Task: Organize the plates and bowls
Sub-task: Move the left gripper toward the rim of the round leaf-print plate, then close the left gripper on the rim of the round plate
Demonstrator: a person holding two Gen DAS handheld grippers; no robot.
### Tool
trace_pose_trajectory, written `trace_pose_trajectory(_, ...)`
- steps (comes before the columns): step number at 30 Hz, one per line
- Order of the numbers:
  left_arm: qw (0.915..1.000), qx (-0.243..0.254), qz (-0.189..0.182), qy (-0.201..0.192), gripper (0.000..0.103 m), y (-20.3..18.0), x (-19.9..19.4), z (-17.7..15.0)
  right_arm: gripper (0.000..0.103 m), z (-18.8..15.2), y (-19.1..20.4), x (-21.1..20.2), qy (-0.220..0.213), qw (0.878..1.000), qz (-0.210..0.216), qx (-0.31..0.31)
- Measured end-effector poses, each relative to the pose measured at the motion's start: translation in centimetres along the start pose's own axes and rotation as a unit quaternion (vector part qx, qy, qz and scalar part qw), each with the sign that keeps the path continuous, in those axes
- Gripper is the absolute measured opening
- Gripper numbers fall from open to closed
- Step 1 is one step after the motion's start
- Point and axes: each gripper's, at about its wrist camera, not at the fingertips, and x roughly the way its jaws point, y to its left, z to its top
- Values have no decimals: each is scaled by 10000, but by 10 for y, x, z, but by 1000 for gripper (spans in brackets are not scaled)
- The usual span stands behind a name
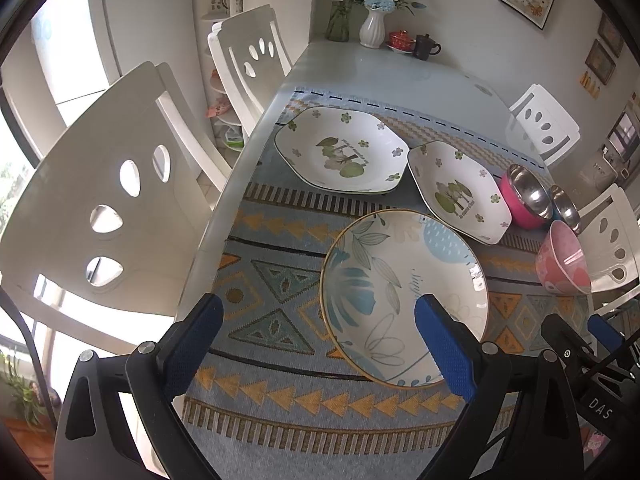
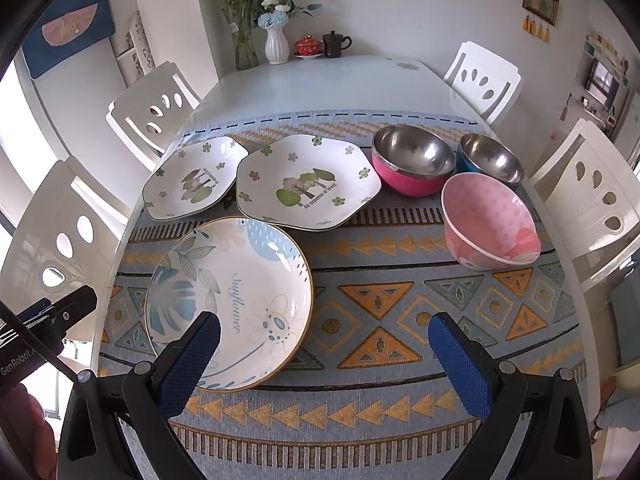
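A round plate (image 1: 400,300) (image 2: 228,300) with blue leaves and a gold rim lies on the patterned cloth nearest me. Behind it lie two white hexagonal plates with tree prints, one (image 1: 340,150) (image 2: 192,178) to the left and one (image 1: 456,190) (image 2: 308,182) to the right. A steel bowl with a pink outside (image 1: 524,196) (image 2: 412,164), a steel bowl with a blue outside (image 1: 564,208) (image 2: 490,158) and a pink patterned bowl (image 1: 562,258) (image 2: 490,222) stand at the right. My left gripper (image 1: 318,316) hovers open over the round plate's left part. My right gripper (image 2: 324,334) hovers open, empty, over the round plate's right edge.
The cloth (image 2: 380,308) covers the near half of a white table (image 2: 320,80). Vases with flowers (image 2: 276,44), a red lidded cup (image 2: 308,46) and a dark mug (image 2: 334,44) stand at the far end. White chairs (image 1: 108,216) (image 2: 592,184) line both sides.
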Motion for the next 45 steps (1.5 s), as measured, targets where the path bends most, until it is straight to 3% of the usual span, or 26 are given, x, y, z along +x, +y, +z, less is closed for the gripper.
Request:
trace_pose_trajectory(14,9998,134,36,174,95,6,33,7,103,4,-4,24,81,9999,47,-40)
trace_pose_trajectory(18,9988,187,-163,425,77,4,59,7,101,5,-7,48,271,9993,246,-55)
trace_pose_trajectory(20,9974,213,-237,651,63,3,77,6,86,3,-7,64,443,9984,351,-66)
trace_pose_trajectory(22,9956,192,-347,848,41,4,92,3,74,1,-8,81,656,9969,435,-51)
trace_pose_trajectory(24,9945,140,-395,963,34,5,104,0,62,-2,-11,97,846,9948,566,62)
trace_pose_trajectory(25,9943,120,-390,986,32,6,107,0,56,-3,-13,103,910,9938,627,119)
trace_pose_trajectory(32,9934,91,-488,1031,32,10,125,1,46,-5,-20,125,993,9898,981,286)
trace_pose_trajectory(38,9899,78,-860,1125,18,6,133,5,29,-1,-19,139,973,9870,1240,317)
trace_pose_trajectory(41,9896,70,-916,1110,16,6,133,5,22,-1,-15,141,954,9852,1398,262)
trace_pose_trajectory(45,9872,-46,-1141,1110,16,13,135,5,21,-3,-15,141,909,9837,1521,297)
